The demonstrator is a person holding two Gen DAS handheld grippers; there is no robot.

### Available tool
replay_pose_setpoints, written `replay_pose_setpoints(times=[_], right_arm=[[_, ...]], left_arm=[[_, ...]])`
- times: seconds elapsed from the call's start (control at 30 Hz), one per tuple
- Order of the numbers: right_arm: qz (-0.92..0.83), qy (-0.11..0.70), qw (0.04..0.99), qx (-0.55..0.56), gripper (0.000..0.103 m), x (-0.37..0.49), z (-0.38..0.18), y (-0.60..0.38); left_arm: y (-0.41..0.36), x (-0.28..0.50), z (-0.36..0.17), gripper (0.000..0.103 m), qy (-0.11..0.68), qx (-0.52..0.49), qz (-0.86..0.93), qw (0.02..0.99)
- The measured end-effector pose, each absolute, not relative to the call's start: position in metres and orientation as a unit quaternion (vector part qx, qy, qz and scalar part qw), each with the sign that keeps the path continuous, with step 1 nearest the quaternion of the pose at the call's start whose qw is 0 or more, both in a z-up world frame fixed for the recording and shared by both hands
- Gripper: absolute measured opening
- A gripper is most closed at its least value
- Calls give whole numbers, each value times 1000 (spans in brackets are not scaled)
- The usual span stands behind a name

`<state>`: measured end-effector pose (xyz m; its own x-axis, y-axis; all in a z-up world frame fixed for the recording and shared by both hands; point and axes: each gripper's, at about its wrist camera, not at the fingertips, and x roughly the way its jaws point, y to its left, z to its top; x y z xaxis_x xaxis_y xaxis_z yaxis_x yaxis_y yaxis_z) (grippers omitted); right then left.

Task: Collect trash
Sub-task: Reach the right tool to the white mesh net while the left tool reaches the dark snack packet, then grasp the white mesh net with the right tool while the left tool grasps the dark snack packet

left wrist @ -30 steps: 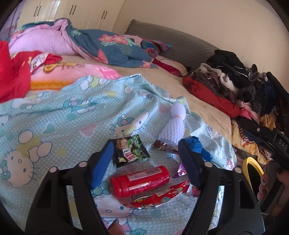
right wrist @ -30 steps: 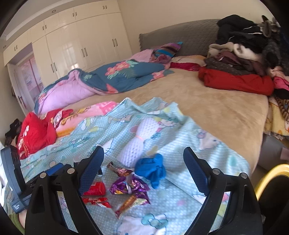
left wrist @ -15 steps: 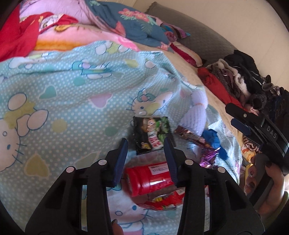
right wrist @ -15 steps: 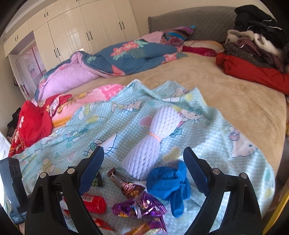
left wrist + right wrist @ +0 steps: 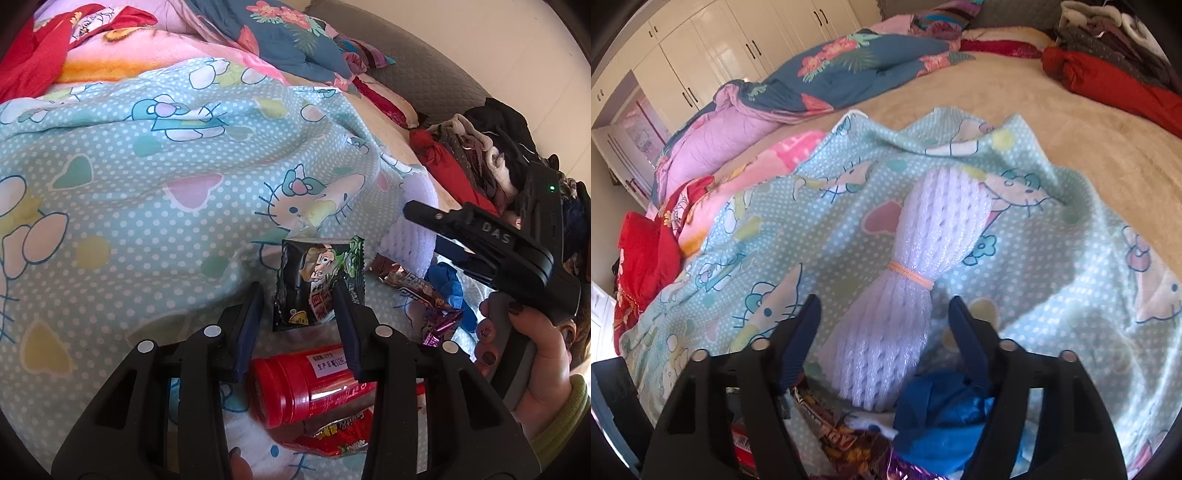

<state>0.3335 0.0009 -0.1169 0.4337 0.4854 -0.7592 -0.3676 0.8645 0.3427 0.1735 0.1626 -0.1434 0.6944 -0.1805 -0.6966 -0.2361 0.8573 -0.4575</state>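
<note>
Between left tool (image 5: pixel 299 299) tips, snack packet (image 5: pixel 317 284).

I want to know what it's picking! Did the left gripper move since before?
Yes. The left gripper went forward past the red bottle to the black snack packet. Its jaws have been closing around the packet, not pressing on it yet.

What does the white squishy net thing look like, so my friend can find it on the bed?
Look on the blue cartoon-cat blanket spread over the bed. Near its front edge, just behind the pile of wrappers and the crumpled blue cloth, lies the white foam net. It is the only white thing there, ribbed all over and pinched in the middle by an orange band, like an hourglass.
</note>
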Motion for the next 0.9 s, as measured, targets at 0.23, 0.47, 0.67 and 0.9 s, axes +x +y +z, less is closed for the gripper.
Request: replay_pose_setpoints(times=[0.23,0.47,0.67,0.9], right_arm=[[278,437,853,66,35,323,-103,3],[296,410,860,62,34,301,-83,-5],[301,398,864,69,34,275,-73,-20],[318,373,869,72,34,240,-54,-32]], left_arm=[[163,175,-144,28,389,-268,17,881],[164,174,-141,17,379,-276,10,883],[161,164,-130,8,362,-269,8,892],[153,154,-102,7,329,-258,1,908]])
